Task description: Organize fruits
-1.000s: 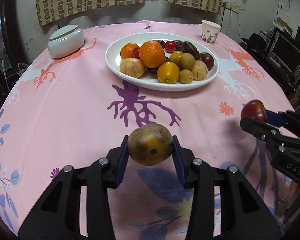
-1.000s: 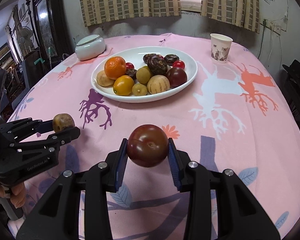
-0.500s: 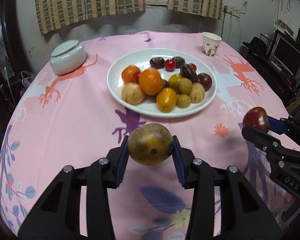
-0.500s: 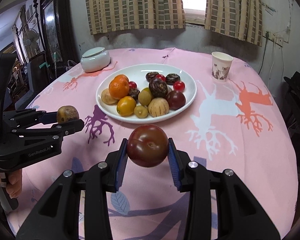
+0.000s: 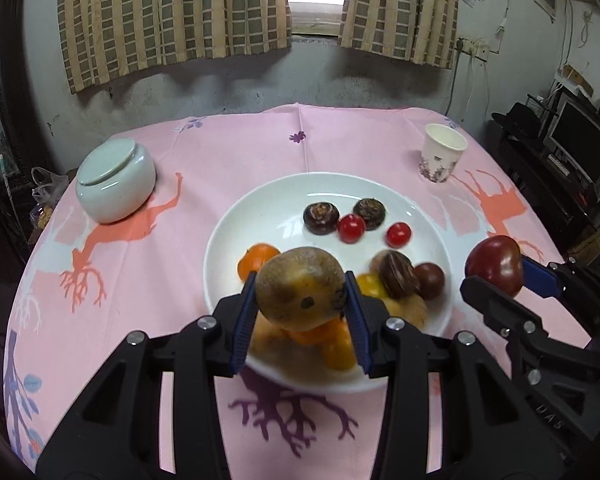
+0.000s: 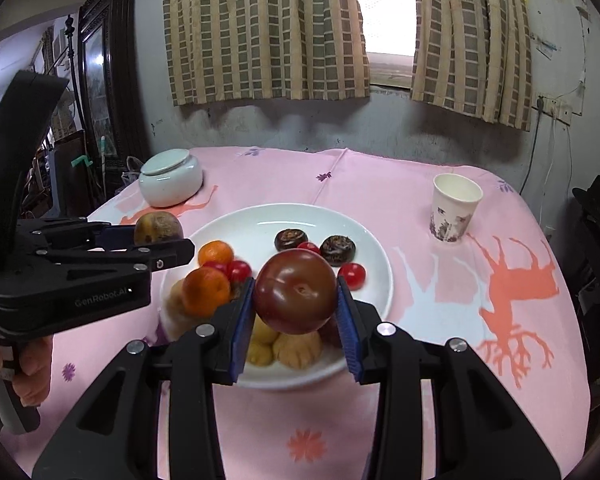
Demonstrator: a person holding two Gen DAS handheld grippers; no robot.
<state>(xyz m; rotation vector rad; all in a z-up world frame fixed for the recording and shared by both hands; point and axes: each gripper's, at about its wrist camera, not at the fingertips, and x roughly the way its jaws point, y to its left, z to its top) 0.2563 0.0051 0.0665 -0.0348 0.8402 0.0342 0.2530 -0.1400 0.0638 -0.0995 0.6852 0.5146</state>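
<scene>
My left gripper (image 5: pixel 301 298) is shut on a yellow-brown mottled fruit (image 5: pixel 300 288), held in the air over the near rim of the white plate (image 5: pixel 260 204). The same fruit (image 6: pixel 158 229) shows at the left of the right wrist view, in the left gripper (image 6: pixel 156 236). My right gripper (image 6: pixel 296 300) is shut on a dark red plum (image 6: pixel 295 291), also above the plate (image 6: pixel 340 224), and it appears at the right of the left wrist view as the plum (image 5: pixel 495 265). Several oranges, cherry tomatoes and dark fruits lie on the plate.
A pale lidded ceramic jar (image 5: pixel 115 180) stands at the back left of the pink patterned tablecloth (image 5: pixel 140 280). A paper cup (image 5: pixel 442 158) stands at the back right. A hand (image 6: pixel 28 368) grips the left gripper's handle. A desk with monitors (image 5: pixel 580 148) lies beyond the table's right edge.
Both grippers have risen and moved forward toward the plate, each still holding its fruit. The plate now lies directly beneath them instead of far ahead.
</scene>
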